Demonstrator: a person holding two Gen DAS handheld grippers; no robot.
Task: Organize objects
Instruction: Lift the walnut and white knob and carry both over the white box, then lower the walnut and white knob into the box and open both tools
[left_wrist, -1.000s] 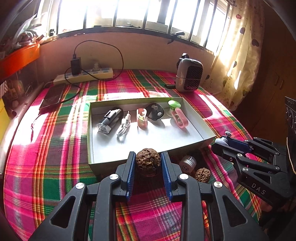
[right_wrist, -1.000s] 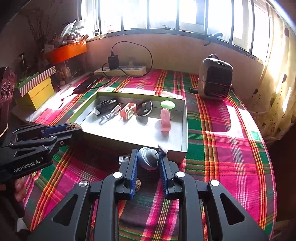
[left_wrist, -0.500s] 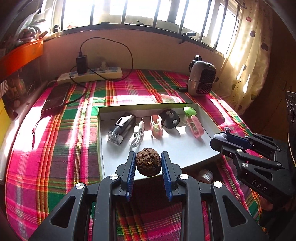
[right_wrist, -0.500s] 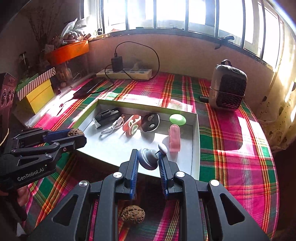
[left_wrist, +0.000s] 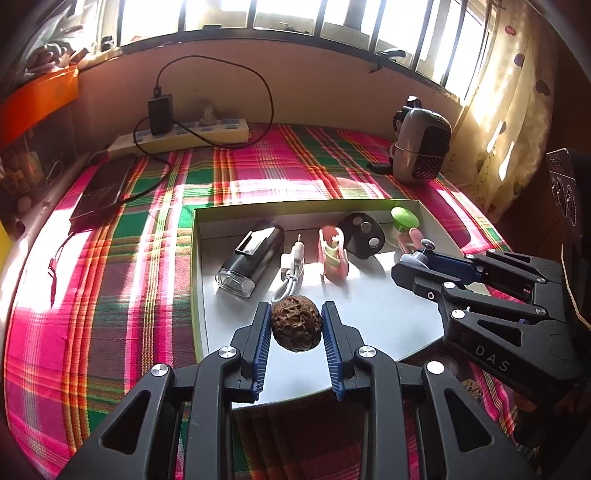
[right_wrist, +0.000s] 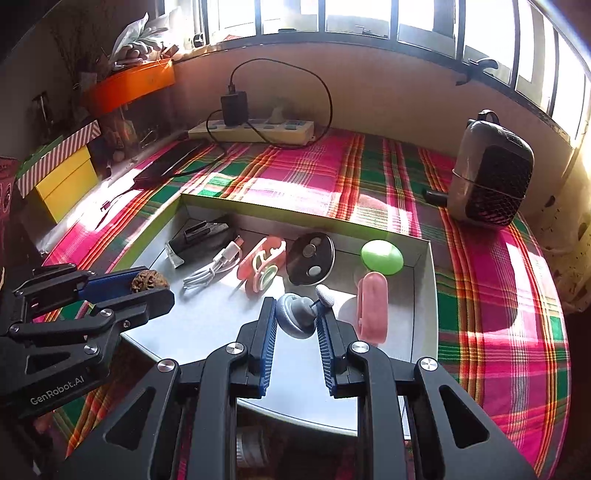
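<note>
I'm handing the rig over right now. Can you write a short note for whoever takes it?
Left gripper: shut on a walnut, held over the box's near left part.
Right gripper: shut on a small grey gadget, over the box's near right.
Already in the box: torch, cable, pink clips, black disc, green piece.
Left: set both down in the box; another walnut and a small jar remain on the cloth.

The walnut (left_wrist: 295, 324) looks rough, matt and deeply wrinkled. At its 12 o'clock, the tray (left_wrist: 369, 317) floor is smooth, faintly sheened card, perhaps. The plaid cloth (left_wrist: 110, 295) is woven and matt. The fingers (left_wrist: 261, 343) carry ribbed blue plastic pads.
</note>
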